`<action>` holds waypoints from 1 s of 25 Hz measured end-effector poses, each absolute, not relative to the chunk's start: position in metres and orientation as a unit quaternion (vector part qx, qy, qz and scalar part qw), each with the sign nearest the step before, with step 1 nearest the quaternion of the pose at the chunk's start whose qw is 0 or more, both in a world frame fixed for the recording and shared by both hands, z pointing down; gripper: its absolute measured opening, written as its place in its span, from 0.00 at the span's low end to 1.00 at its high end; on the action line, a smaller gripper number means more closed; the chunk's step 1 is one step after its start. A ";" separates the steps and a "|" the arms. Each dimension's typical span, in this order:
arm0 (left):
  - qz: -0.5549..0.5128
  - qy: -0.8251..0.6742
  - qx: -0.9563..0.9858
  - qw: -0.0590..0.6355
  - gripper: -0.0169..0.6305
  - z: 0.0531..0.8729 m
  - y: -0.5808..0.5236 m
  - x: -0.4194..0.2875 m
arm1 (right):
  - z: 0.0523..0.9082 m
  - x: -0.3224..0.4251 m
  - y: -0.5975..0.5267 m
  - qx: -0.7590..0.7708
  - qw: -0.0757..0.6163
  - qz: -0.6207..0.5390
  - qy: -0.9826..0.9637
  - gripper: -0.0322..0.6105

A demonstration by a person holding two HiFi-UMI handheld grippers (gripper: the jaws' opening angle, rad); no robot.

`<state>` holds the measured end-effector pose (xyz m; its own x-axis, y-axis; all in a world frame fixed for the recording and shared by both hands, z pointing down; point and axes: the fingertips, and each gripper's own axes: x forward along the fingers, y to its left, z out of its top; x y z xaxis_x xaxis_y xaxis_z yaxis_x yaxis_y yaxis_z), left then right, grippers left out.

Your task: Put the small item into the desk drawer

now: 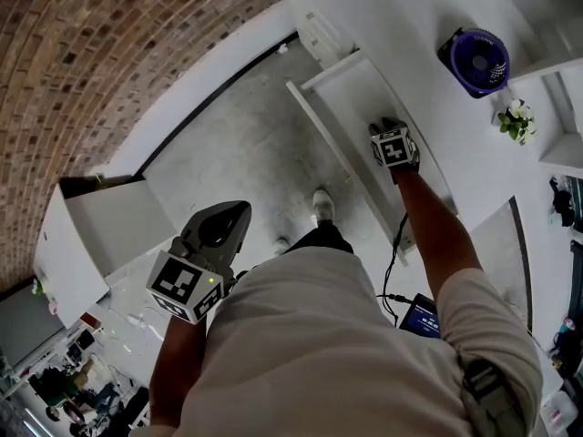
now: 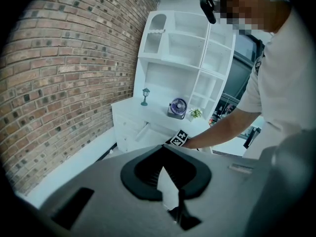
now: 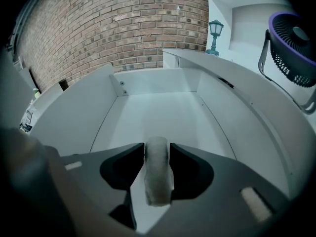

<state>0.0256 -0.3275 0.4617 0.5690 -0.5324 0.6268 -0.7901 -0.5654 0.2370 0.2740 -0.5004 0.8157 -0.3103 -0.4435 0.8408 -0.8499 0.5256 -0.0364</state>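
The small item (image 3: 157, 174), a pale stubby roll, stands on end between the fingers of my right gripper (image 3: 157, 154), close to both pads and low over the floor of the open white desk drawer (image 3: 158, 107). The jaws stand wide and I see no squeeze on it. From the head view, my right gripper (image 1: 393, 135) reaches down into the pulled-out drawer (image 1: 332, 94); the item is hidden there. My left gripper (image 1: 219, 230) hangs back near my body, its jaws (image 2: 178, 209) together with nothing in them.
On the white desk top (image 1: 410, 25) stand a purple fan (image 1: 480, 60), a small potted plant (image 1: 516, 121) and a little teal lamp (image 3: 215, 31). A white cabinet (image 1: 100, 235) is at the left by the brick wall. A dark screen (image 1: 421, 315) lies near my right side.
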 end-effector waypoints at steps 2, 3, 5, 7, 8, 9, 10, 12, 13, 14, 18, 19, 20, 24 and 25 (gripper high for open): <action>0.251 -0.387 0.850 0.256 0.03 0.462 -0.327 0.026 | 0.813 0.276 -0.500 0.423 0.410 0.245 -0.770 0.33; 0.249 -0.385 0.851 0.256 0.04 0.461 -0.327 0.026 | 0.811 0.278 -0.498 0.426 0.411 0.246 -0.767 0.33; 0.247 -0.383 0.853 0.255 0.03 0.459 -0.326 0.026 | 0.808 0.279 -0.495 0.428 0.413 0.243 -0.766 0.33; 0.241 -0.380 0.856 0.252 0.04 0.458 -0.325 0.025 | 0.803 0.279 -0.494 0.428 0.414 0.233 -0.769 0.33; 0.238 -0.379 0.858 0.251 0.03 0.457 -0.325 0.024 | 0.799 0.279 -0.493 0.428 0.415 0.231 -0.769 0.33; 0.236 -0.376 0.860 0.250 0.03 0.456 -0.324 0.024 | 0.795 0.279 -0.491 0.429 0.416 0.228 -0.769 0.32; 0.234 -0.373 0.863 0.249 0.03 0.456 -0.323 0.023 | 0.792 0.279 -0.491 0.430 0.414 0.224 -0.770 0.32; 0.229 -0.368 0.867 0.244 0.03 0.454 -0.321 0.023 | 0.785 0.279 -0.488 0.434 0.412 0.216 -0.772 0.31; 0.226 -0.366 0.870 0.240 0.03 0.452 -0.320 0.024 | 0.780 0.279 -0.485 0.435 0.412 0.213 -0.771 0.31; 0.223 -0.364 0.872 0.238 0.03 0.450 -0.318 0.024 | 0.776 0.279 -0.482 0.437 0.412 0.212 -0.771 0.30; 0.217 -0.355 0.879 0.233 0.03 0.447 -0.305 0.016 | 0.759 0.277 -0.470 0.446 0.409 0.200 -0.771 0.29; 0.216 -0.354 0.880 0.231 0.03 0.446 -0.301 0.014 | 0.753 0.275 -0.466 0.449 0.407 0.200 -0.770 0.29; 0.214 -0.352 0.882 0.228 0.03 0.444 -0.298 0.011 | 0.748 0.274 -0.462 0.453 0.405 0.199 -0.769 0.28; 0.205 -0.347 0.888 0.222 0.03 0.441 -0.282 -0.001 | 0.729 0.271 -0.446 0.466 0.400 0.188 -0.766 0.27; 0.202 -0.346 0.889 0.221 0.03 0.440 -0.277 -0.005 | 0.723 0.270 -0.442 0.469 0.399 0.184 -0.766 0.26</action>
